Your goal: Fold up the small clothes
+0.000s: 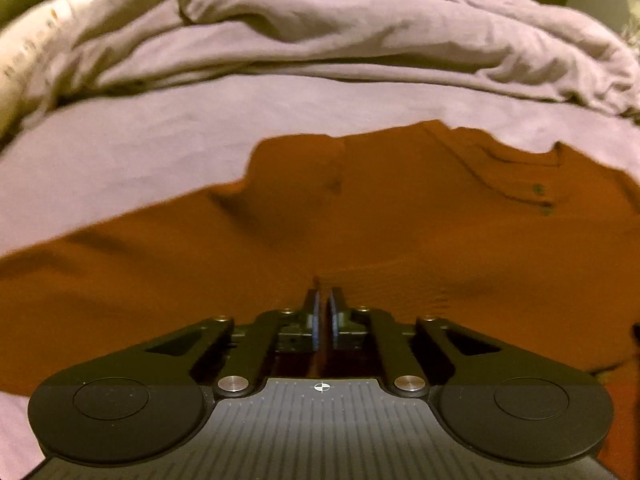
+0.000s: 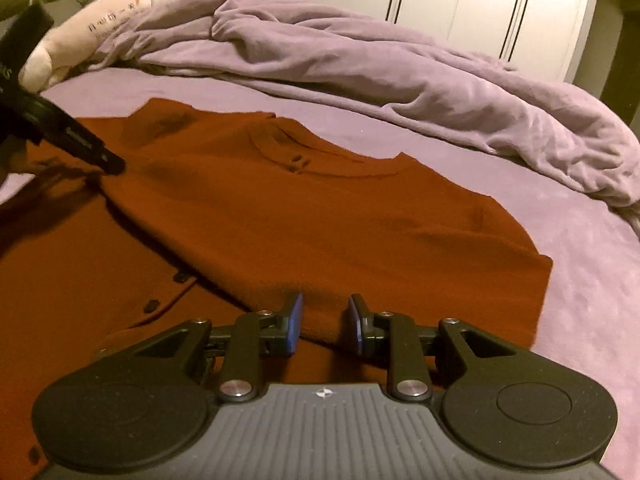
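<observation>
Rust shirt (image 2: 320, 208) cut off left; left gripper (image 1: 323, 300) closed, right gripper (image 2: 325, 312) parted.

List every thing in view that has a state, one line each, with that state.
Rust-red garment: spread on the bed, partly folded over itself.
Left gripper: shut, tips down at the garment; whether cloth is pinched cannot be told.
Right gripper: open, pads apart over the fold's near edge.
Lilac duvet: bunched up behind the garment.
Wardrobe doors: closed.
</observation>
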Demonstrator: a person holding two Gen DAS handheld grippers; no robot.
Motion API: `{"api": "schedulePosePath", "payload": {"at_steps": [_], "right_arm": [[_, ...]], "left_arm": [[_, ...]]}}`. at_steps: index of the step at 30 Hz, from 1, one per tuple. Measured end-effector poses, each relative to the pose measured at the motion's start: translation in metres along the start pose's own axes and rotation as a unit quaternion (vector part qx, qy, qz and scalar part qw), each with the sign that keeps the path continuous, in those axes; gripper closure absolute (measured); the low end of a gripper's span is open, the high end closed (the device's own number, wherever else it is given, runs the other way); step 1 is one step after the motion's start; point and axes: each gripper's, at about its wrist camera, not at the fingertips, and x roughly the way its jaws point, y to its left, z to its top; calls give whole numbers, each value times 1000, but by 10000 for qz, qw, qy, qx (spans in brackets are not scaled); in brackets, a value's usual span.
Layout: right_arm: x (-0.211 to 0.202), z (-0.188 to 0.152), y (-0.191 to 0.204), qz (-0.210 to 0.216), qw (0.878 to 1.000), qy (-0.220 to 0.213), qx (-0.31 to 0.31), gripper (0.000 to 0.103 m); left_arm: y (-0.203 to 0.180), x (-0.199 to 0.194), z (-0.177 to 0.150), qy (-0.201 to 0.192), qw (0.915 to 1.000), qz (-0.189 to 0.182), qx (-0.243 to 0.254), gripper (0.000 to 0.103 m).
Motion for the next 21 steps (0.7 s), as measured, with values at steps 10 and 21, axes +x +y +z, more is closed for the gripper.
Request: {"api": "schedulePosePath", "payload": {"at_steps": [10,21], "right_arm": [[2,-4,-4,-129,9994,-31,332,75],[-48,-35,5,-159,9952,-40,965,63]], "left_arm": [[38,-35,-17,-265,9964,-23,-809,46],[202,-93,-73,-166,9599,1314,-2472,22]]}}
